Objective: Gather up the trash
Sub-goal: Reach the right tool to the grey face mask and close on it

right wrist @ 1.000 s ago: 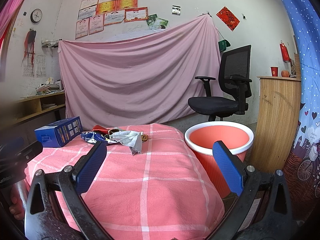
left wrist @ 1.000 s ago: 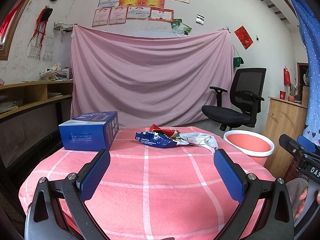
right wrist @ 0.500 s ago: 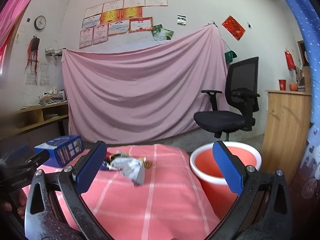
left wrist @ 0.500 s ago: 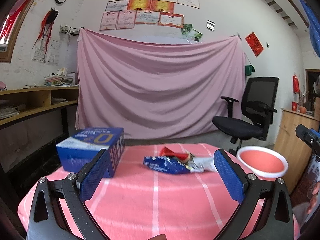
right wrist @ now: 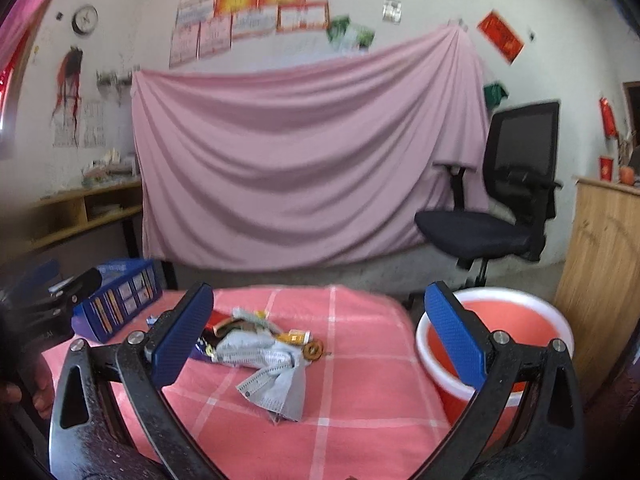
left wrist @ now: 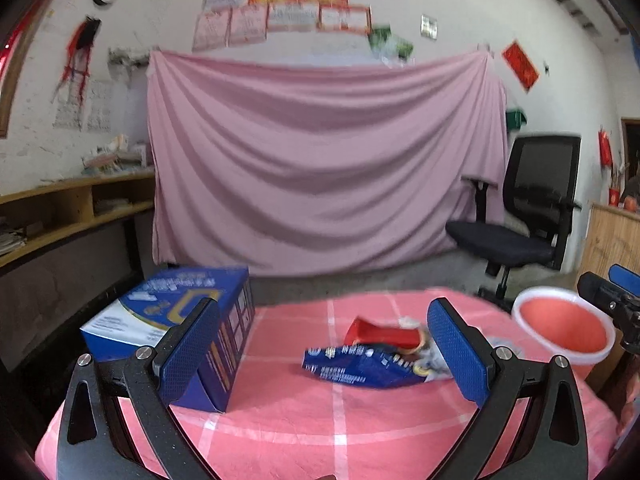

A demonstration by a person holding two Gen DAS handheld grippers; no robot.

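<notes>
Trash pile (right wrist: pixel 256 344) mid-table on pink checked cloth (right wrist: pixel 360 420): blue wrapper (left wrist: pixel 360 366), red pack (left wrist: pixel 376 332), crumpled grey paper (right wrist: pixel 276 372). All light, floppy, crinkly, bit slippery; pinch a bunched fold. Bucket (right wrist: pixel 520 328) just beside table. Left gripper (left wrist: pixel 320 354) and right gripper (right wrist: pixel 316 336) both spread wide, empty. Versus half second ago: both closer in, pile looms larger.

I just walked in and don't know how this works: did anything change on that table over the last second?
Only the tools moved. Both the left hand-held gripper and the right hand-held gripper came closer to the wrapper pile, which now looks larger in both views. Both are open and hold nothing. The wrappers, blue box and red bin stayed put.
</notes>
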